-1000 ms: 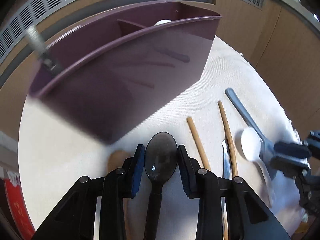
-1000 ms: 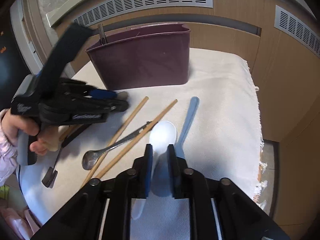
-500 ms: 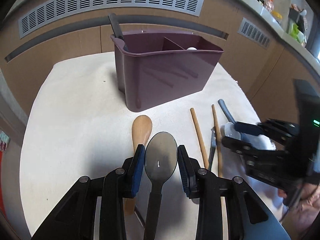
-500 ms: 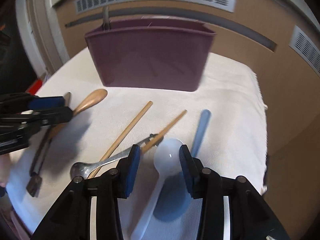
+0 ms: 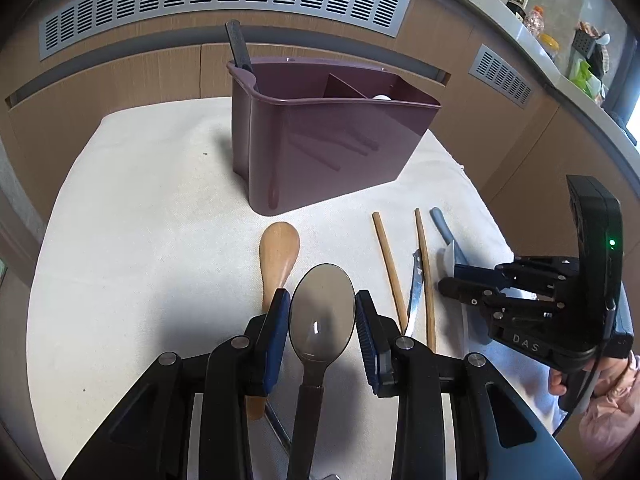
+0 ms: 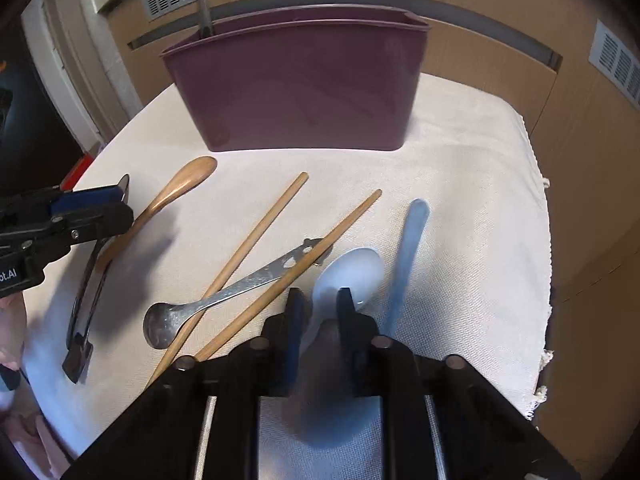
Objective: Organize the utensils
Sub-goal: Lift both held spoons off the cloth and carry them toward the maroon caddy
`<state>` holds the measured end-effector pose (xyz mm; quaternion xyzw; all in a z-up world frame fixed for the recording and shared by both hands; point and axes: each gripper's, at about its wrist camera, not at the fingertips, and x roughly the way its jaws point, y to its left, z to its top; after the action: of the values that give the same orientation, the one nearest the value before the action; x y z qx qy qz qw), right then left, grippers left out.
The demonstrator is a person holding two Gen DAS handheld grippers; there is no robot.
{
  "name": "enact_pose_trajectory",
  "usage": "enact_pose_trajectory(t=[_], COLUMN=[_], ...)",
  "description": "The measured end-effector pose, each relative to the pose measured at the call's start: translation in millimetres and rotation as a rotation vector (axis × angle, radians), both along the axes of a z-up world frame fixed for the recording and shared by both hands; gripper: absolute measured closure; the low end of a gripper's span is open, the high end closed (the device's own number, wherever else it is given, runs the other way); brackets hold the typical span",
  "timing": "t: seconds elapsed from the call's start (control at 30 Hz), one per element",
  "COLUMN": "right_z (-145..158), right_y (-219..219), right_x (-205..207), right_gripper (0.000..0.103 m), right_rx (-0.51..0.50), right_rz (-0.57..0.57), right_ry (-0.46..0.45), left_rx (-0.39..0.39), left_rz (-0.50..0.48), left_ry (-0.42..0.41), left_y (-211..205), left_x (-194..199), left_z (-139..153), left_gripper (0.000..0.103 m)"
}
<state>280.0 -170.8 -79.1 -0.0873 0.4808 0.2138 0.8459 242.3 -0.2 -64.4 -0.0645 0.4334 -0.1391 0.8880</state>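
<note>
One maroon plastic divided caddy (image 5: 332, 136) stands at the back of the cloth-covered surface (image 5: 140, 240). Left tongs (image 5: 322, 312) clamp a smoky translucent spoon (image 5: 322, 316); right tongs (image 6: 318, 306) are closing on a white plastic spoon (image 6: 352, 270). Pickup step; next, carry both to a compartment.

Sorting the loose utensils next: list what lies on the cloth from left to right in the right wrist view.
Black spoon → wooden spoon → metal spoon → white spoon → blue spoon.
</note>
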Motion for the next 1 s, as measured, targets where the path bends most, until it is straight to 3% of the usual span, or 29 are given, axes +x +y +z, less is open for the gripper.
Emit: enact_pose_trajectory(t=[0.1, 0.27, 0.47, 0.63, 0.77, 0.83, 0.87, 0.93, 1.0], right_z=[5.1, 19.6, 23.8, 10.8, -3.0, -4.6, -4.1, -1.6, 4.0], right_y=[1.6, -1.4, -5.1, 1.1, 8.1, 7.3, 8.0, 6.5, 2.2], right_x=[-4.0, -15.8, -23.2, 0.3, 12.7, 15.4, 15.8, 13.7, 6.6], right_gripper=[0.096, 0.097, 0.095, 0.061, 0.061, 0.063, 0.068, 0.095, 0.094], right_rx=[0.030, 0.080, 0.032, 0.044, 0.039, 0.051, 0.044, 0.040, 0.064], right_rz=[0.015, 0.052, 0.041, -0.018, -0.075, -0.113, -0.117, -0.118, -0.105], right_ry=[0.001, -0.011, -0.063, -0.020, 0.028, 0.022, 0.017, 0.002, -0.013], left_rx=[0.000, 0.002, -0.006, 0.002, 0.005, 0.003, 0.003, 0.007, 0.005], left_rz=[0.004, 0.012, 0.015, 0.015, 0.022, 0.027, 0.030, 0.034, 0.038], left_ry=[0.000, 0.003, 0.017, 0.028, 0.027, 0.025, 0.022, 0.006, -0.020], left_y=[1.0, 5.5, 6.1, 4.3, 6.7, 7.4, 7.1, 5.6, 3.8], left_x=[-1.5, -3.5, -1.6, 0.1, -1.0, -1.1, -1.6, -5.1, -11.6], left_z=[0.9, 1.6, -0.3, -2.3, -2.4, -2.6, -2.3, 0.9, 7.3], left_gripper=[0.069, 0.069, 0.069, 0.069, 0.069, 0.069, 0.069, 0.069, 0.069])
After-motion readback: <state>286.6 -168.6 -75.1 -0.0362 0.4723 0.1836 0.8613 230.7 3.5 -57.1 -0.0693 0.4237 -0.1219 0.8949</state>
